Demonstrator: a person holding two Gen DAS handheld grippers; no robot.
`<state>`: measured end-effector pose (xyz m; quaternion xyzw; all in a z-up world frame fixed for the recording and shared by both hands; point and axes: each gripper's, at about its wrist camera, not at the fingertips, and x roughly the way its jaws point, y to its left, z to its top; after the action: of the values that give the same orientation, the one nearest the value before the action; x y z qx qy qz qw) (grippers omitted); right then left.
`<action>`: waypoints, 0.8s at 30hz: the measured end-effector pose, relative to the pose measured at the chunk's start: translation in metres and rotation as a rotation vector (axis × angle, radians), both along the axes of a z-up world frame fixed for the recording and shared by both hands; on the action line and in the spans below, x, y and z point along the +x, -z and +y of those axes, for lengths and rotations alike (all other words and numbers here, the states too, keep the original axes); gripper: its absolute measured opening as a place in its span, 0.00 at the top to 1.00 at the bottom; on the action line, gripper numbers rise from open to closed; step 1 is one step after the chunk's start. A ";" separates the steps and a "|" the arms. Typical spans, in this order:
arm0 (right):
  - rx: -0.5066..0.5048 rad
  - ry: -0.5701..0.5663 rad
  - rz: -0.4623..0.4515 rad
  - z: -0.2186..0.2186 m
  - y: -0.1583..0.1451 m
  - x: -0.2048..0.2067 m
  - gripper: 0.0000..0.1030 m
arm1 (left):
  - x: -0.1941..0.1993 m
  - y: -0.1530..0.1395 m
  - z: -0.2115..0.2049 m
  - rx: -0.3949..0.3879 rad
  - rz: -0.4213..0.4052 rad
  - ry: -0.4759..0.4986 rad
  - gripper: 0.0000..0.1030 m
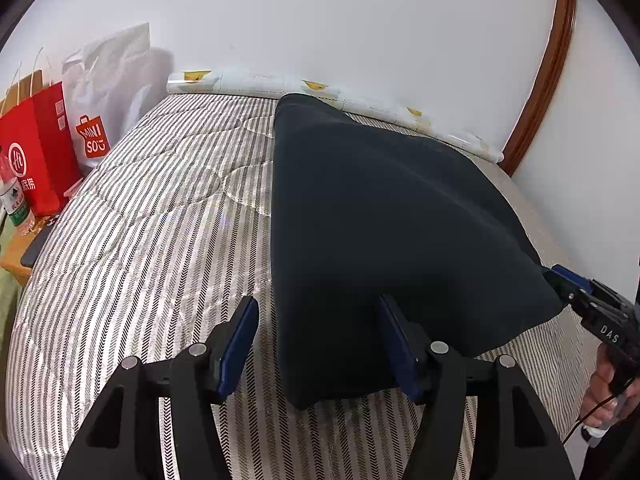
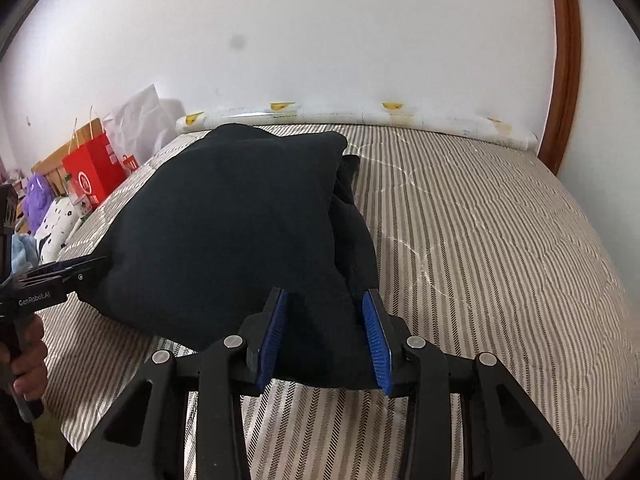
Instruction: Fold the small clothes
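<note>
A dark navy garment (image 1: 384, 216) lies folded on the striped bed cover (image 1: 140, 240); it also shows in the right wrist view (image 2: 232, 232). My left gripper (image 1: 320, 344) is open, its blue pads astride the garment's near left corner. My right gripper (image 2: 326, 336) is open too, its pads either side of the garment's near right corner. The right gripper (image 1: 576, 296) shows at the garment's right edge in the left wrist view. The left gripper (image 2: 76, 268) shows at its left edge in the right wrist view.
Red paper bags (image 1: 36, 156) and a white MINISO bag (image 1: 104, 96) stand left of the bed. A rolled sheet (image 1: 320, 92) lies along the white wall. A wooden frame (image 1: 548, 64) rises at the right. Soft toys (image 2: 52, 216) lie at the left.
</note>
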<state>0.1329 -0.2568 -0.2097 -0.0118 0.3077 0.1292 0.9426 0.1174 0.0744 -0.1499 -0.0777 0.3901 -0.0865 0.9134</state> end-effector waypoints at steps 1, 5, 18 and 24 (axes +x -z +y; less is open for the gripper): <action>-0.004 -0.003 0.001 0.000 -0.002 -0.001 0.62 | 0.000 0.000 0.001 -0.002 0.000 0.001 0.41; -0.028 -0.008 -0.001 -0.003 -0.015 0.003 0.62 | 0.000 -0.008 0.007 -0.024 -0.017 0.012 0.41; 0.020 -0.042 0.035 0.015 -0.081 0.110 0.55 | 0.070 -0.043 0.036 -0.002 -0.074 -0.043 0.43; 0.054 -0.059 0.141 0.029 -0.064 0.183 0.54 | 0.108 -0.037 0.026 0.012 -0.063 0.007 0.43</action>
<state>0.3155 -0.2279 -0.1462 0.0135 0.3694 0.1658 0.9142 0.2256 0.1004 -0.1126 -0.0681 0.3618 -0.0897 0.9254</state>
